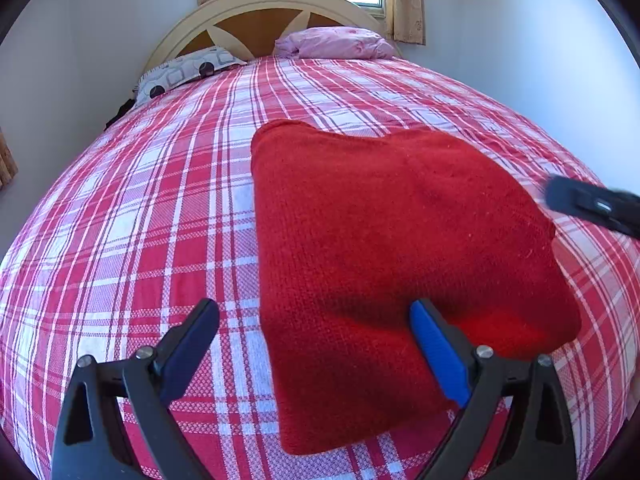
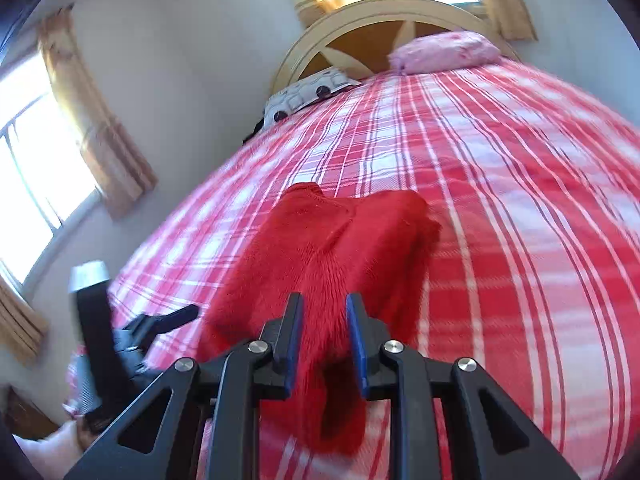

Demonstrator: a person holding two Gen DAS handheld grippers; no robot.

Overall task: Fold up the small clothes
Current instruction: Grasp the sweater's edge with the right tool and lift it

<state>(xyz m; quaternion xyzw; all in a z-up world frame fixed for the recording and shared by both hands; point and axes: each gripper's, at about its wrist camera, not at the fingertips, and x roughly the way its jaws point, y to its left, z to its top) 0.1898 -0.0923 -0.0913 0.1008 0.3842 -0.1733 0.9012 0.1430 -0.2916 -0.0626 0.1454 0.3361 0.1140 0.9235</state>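
we note the left tool at the near edge of the bed, its fingers spread wide apart and gripping nothing; the left finger stands over bare plaid cover, the right finger over the near part of the red knit garment. the garment lies flat on the plaid cover ahead of this tool and somewhat to its right, folded into a rough block. in the right wrist view, the left tool appears to the left of the garment's near left corner.

further right, we find the right tool with its fingers drawn close but not fully together, the near end of the red knit garment lying between them; the cloth appears raised there, though motion blur prevents us from confirming a firm grip. beyond both tools, at the headboard, lie a patterned pillow and a pink pillow.
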